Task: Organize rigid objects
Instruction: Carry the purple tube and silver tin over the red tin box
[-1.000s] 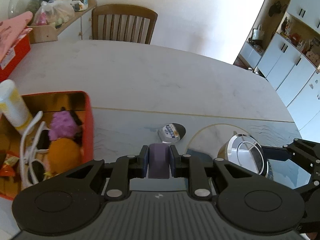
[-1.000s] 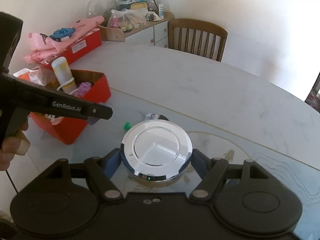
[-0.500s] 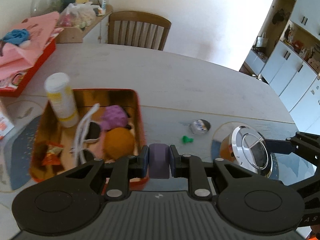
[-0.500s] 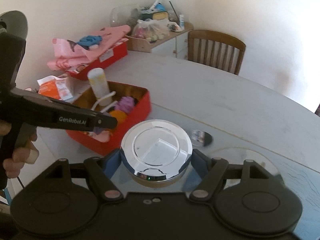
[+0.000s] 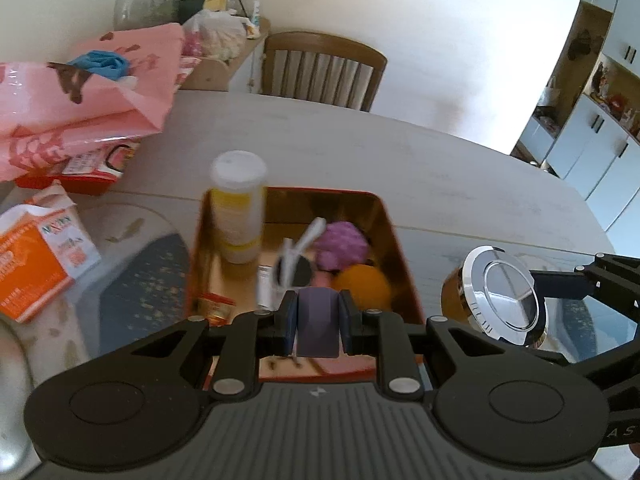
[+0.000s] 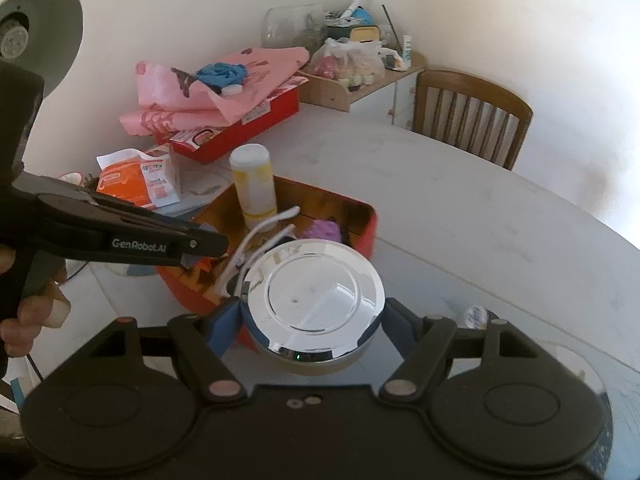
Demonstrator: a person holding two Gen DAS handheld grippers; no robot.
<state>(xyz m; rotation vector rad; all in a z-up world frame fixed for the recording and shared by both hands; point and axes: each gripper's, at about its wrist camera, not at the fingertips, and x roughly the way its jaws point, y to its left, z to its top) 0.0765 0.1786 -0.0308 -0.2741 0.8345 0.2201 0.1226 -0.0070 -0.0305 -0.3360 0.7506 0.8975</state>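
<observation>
Right wrist – small foil pack [image 6: 476, 314] visible | left gripper [image 5: 318, 326] jaws clamp purple block [image 5: 318, 320] | right gripper [image 6: 312, 322] jaws clamp chrome-lidded jar [image 6: 314, 300]

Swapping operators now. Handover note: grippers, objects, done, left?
Left gripper: shut on purple block, held over the red tin.
Right gripper: shut on chrome-lidded jar, beside the tin's near corner.
Tin already holds bottle, white cable, purple ball, orange ball.
Left: release block and jar into the tin; small foil item remains on table.
</observation>
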